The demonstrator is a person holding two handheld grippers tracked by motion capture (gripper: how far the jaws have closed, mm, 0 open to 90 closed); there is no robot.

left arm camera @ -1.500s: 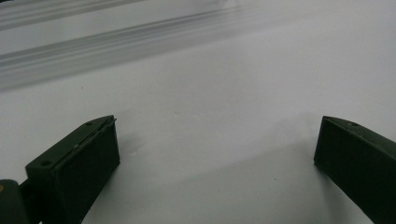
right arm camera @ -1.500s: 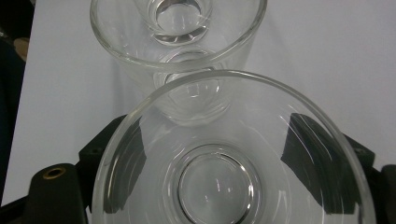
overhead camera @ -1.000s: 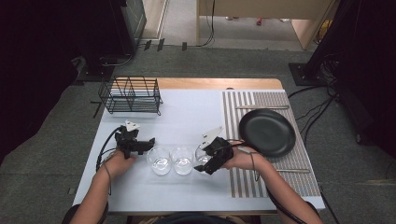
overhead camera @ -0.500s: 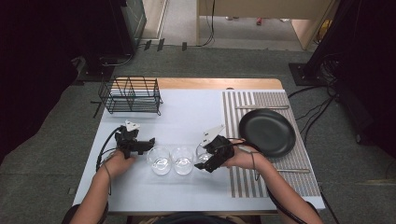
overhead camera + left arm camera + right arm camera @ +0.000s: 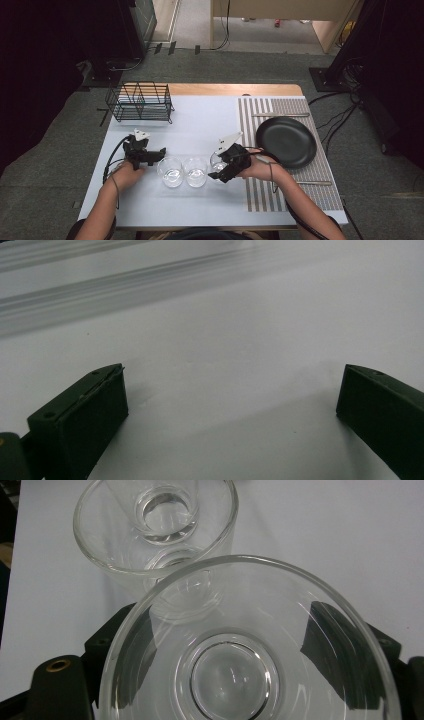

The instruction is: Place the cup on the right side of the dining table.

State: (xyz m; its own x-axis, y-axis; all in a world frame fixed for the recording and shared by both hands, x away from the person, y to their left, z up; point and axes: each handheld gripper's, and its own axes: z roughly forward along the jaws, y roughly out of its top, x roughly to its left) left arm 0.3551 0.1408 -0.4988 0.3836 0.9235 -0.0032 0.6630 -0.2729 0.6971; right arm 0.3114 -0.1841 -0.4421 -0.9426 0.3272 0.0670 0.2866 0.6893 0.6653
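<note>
Right tongs point(image 5: 223, 169) clamped on a glass point(image 5: 250, 645) at frame centre; left tongs point(image 5: 156, 153) gaping over bare tabletop point(image 5: 200, 125), beside two more glasses point(image 5: 171, 171).

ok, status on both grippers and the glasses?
Left gripper open, nothing between its fingers. Right gripper shut on the right glass. Middle glass right beside it, close quarters. Left glass untouched.

Three clear glasses point(image 5: 172, 171), one wire rack point(image 5: 141, 102), one black plate point(image 5: 286, 141), one striped mat point(image 5: 320, 190), seemingly two utensils point(image 5: 280, 115).
</note>
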